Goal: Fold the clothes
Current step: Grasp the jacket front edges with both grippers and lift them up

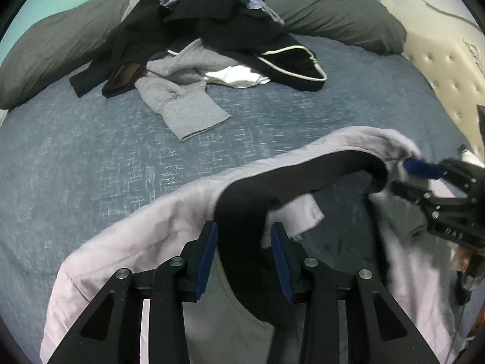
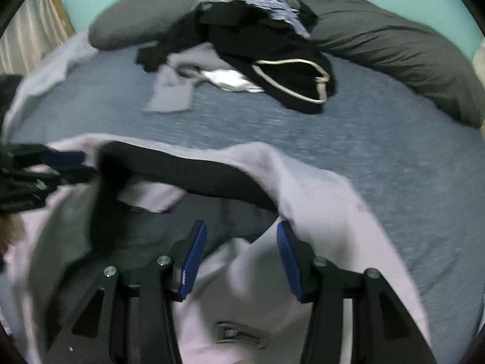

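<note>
blue bed (image 1: 91, 157); both grippers (image 1: 244, 257) hold pale shirt (image 1: 169, 215); label unreadable

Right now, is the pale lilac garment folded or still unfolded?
Unfolded: the lilac garment hangs loosely between the left gripper and right gripper, dark collar exposed, above the bed.
</note>
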`<control>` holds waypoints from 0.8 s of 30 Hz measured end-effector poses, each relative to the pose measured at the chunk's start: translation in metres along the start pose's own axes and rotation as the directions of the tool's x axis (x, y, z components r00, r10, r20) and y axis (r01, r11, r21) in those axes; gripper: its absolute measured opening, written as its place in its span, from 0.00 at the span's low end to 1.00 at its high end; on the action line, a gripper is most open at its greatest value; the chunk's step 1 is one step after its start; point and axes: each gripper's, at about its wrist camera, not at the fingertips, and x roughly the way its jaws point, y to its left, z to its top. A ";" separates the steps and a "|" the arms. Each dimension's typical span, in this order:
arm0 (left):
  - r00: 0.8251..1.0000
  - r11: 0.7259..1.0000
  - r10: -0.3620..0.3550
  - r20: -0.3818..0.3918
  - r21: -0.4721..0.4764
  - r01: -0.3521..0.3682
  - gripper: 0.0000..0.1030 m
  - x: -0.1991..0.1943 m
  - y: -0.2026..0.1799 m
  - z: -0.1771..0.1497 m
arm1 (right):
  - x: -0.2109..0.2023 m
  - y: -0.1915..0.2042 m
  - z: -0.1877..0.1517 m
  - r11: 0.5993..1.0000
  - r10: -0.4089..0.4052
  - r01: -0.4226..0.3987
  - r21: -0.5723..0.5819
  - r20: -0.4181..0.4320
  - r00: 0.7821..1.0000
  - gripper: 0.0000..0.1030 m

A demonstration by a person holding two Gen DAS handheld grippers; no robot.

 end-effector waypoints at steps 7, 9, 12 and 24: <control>0.999 0.999 0.032 -0.006 0.031 -0.031 0.39 0.015 0.003 0.003 | 0.021 -0.022 -0.007 0.990 -0.119 0.115 -0.078 -0.045 0.992 0.45; 0.999 0.999 0.039 -0.006 0.039 -0.038 0.39 0.017 0.003 0.002 | 0.025 -0.030 -0.010 0.991 -0.115 0.111 -0.072 -0.056 0.992 0.43; 0.999 0.998 0.041 -0.004 0.044 -0.040 0.39 0.018 0.005 0.002 | 0.015 -0.034 -0.009 0.997 -0.075 0.075 -0.037 -0.011 0.997 0.43; 0.999 0.996 0.031 0.010 0.085 -0.032 0.15 0.017 0.004 0.005 | 0.031 -0.016 -0.006 0.997 -0.058 0.056 -0.052 -0.048 0.997 0.42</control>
